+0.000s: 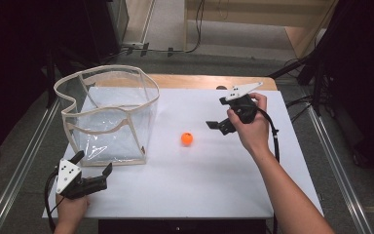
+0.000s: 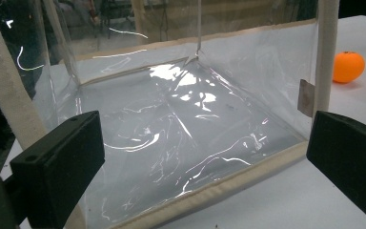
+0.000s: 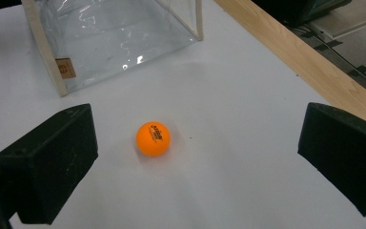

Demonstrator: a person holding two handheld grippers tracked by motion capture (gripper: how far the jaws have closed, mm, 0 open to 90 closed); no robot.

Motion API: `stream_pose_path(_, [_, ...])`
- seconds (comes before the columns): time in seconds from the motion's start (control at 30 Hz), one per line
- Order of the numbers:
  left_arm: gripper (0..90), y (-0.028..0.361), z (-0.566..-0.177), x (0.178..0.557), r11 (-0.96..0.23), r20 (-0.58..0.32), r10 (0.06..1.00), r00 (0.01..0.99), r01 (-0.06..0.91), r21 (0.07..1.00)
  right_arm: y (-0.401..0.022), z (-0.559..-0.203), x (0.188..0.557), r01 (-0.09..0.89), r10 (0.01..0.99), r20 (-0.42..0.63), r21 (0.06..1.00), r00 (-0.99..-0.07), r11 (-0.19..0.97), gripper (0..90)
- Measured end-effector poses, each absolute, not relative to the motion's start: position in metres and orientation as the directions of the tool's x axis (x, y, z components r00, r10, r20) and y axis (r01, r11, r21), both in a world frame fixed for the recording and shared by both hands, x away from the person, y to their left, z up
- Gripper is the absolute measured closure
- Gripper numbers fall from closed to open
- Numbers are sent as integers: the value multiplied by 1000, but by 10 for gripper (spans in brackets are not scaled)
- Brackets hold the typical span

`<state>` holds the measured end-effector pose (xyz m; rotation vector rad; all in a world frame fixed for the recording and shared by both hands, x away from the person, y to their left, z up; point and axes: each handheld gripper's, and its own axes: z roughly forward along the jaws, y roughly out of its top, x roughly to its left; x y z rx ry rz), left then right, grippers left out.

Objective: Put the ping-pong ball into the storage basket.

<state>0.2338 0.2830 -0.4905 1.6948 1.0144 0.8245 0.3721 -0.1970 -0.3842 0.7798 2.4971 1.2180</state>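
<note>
An orange ball (image 1: 187,139) sits mid-frame on the white counter (image 1: 199,185). Right tongs (image 1: 217,126) and lower-left left tongs (image 1: 93,165) are both spread, empty, beside a clear bag (image 1: 109,114).

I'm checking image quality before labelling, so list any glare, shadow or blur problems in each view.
High view: the surroundings are dark and the white table is evenly lit. Left gripper view: bright glare streaks on the clear bag, with the near claw pads soft. Right gripper view: the orange ball is sharp with a faint shadow beneath, and the claw pads are slightly blurred.
</note>
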Motion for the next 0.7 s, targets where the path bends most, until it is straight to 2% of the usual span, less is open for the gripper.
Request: stream_pose_path(0.7, [0, 283, -491, 234, -195, 71, 901, 429, 252, 948, -186, -385, 390, 368, 554, -2, 747, -832, 554, 0])
